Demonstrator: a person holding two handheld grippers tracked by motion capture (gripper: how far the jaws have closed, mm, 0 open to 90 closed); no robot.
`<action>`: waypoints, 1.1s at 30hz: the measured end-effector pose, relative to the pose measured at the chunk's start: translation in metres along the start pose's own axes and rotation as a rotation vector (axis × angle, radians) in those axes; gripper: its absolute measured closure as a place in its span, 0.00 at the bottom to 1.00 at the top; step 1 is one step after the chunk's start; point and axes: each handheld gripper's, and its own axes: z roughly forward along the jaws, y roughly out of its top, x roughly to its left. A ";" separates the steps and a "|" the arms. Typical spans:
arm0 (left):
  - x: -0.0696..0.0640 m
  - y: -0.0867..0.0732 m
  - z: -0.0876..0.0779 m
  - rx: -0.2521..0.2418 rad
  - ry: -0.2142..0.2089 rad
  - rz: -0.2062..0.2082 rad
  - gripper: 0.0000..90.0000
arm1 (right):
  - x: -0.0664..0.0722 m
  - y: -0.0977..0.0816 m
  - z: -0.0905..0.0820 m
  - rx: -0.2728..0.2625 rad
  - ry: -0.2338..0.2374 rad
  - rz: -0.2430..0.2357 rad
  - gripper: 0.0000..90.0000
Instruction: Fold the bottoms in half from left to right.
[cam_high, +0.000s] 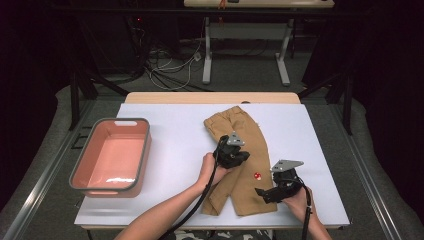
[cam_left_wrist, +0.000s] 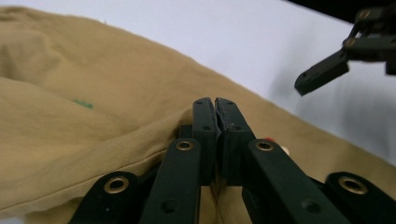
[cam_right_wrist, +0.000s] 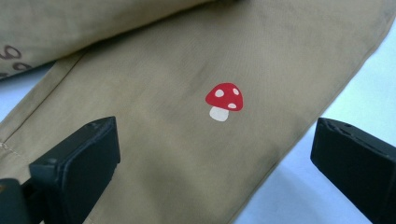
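Tan trousers (cam_high: 240, 135) lie flat on the white table, legs toward me. A red mushroom print (cam_high: 257, 175) marks the right leg. My left gripper (cam_high: 242, 156) rests on the middle of the trousers, its jaws shut with a raised fold of the tan cloth (cam_left_wrist: 116, 144) pinched between them (cam_left_wrist: 215, 109). My right gripper (cam_high: 265, 194) hovers at the right leg's lower edge, pointing left. It stands open (cam_right_wrist: 215, 154), the mushroom (cam_right_wrist: 224, 101) lying just beyond the gap and nothing between the pads. One of its fingers (cam_left_wrist: 322, 74) shows in the left gripper view.
A pink tray with a grey rim (cam_high: 145, 150) stands at the table's left side with nothing in it. The white table top (cam_high: 175, 145) stretches between the tray and the trousers. Another table's legs and cables are on the floor beyond the far edge.
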 end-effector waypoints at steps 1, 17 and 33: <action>0.001 -0.001 0.002 0.012 -0.001 -0.006 0.93 | 0.000 0.000 0.000 -0.001 0.002 0.003 0.01; 0.001 -0.021 -0.033 0.006 0.002 0.024 0.39 | 0.003 0.001 0.001 0.004 0.003 0.001 0.02; 0.014 -0.066 -0.069 0.002 0.076 -0.006 0.18 | 0.015 0.011 0.001 -0.043 -0.018 -0.024 0.14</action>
